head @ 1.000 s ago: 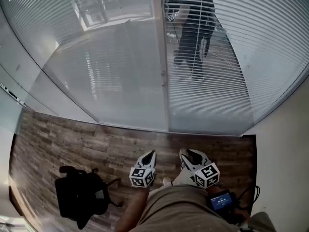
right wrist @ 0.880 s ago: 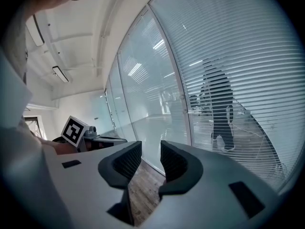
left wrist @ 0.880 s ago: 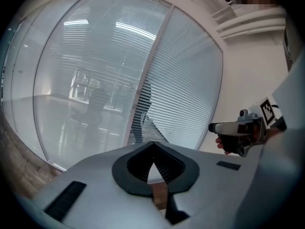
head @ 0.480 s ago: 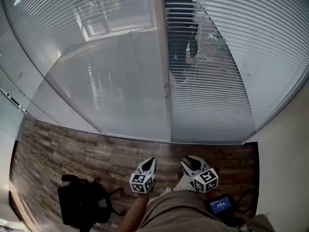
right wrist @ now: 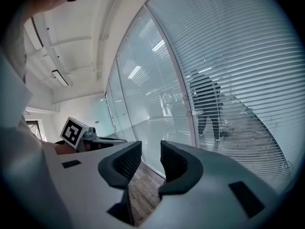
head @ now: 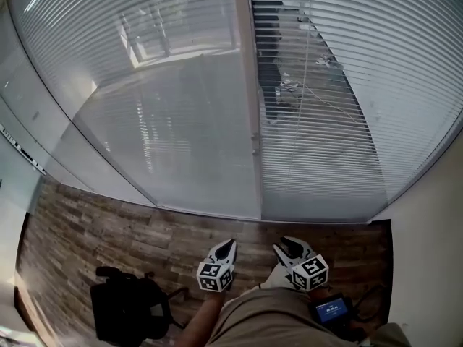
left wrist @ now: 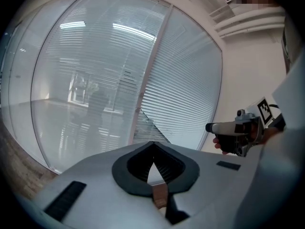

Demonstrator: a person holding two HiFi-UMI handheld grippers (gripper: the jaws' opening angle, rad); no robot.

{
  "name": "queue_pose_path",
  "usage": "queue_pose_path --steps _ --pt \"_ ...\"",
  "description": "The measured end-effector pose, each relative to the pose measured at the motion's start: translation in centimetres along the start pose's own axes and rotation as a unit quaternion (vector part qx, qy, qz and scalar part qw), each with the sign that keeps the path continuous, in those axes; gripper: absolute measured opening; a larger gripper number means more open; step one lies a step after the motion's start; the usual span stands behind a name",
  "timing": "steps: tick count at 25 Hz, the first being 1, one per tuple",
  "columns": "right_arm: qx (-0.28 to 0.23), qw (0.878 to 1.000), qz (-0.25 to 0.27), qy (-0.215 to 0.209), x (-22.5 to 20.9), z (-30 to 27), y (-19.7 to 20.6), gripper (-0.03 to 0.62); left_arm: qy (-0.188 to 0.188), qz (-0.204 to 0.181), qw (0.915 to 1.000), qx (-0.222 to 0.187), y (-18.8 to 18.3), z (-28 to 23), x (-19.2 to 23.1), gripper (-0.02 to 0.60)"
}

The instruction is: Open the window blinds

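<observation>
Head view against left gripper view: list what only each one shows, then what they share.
Only the head view shows the black bag on the plank floor and the small lit screen by the person's leg. Only the left gripper view shows the ceiling pipes and the left tongs close up, with their jaws shut on nothing. Both show the window blinds, the upright frame post and the right tongs.

readable text: none | square markers (head: pixel 214 276) on left gripper (head: pixel 228 246) and right gripper (head: pixel 288 246): coded patterns, no letters or digits | small screen (head: pixel 331 311): lit blue, print too small to read
</observation>
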State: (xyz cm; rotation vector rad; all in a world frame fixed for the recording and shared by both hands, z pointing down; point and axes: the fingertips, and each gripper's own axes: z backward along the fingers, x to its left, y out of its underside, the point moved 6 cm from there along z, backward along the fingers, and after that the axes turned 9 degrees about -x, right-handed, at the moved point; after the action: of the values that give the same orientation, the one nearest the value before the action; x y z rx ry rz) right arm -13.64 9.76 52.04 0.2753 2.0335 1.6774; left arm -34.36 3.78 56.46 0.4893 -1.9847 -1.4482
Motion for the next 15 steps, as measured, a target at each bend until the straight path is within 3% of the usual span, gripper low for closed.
queue_pose_path --steps 8,15 --pt "0.015 1.0 -0.001 -0.009 1.7 0.4 -0.3 0.132 -0.005 0.013 0.9999 0.003 -0.1 1.9 -0.4 0.014" --pt "0.036 0.999 -0.017 -0.011 1.2 1.6 2.0 0.132 -0.014 0.029 0.9992 0.021 2.8 2.4 -1.0 0.014"
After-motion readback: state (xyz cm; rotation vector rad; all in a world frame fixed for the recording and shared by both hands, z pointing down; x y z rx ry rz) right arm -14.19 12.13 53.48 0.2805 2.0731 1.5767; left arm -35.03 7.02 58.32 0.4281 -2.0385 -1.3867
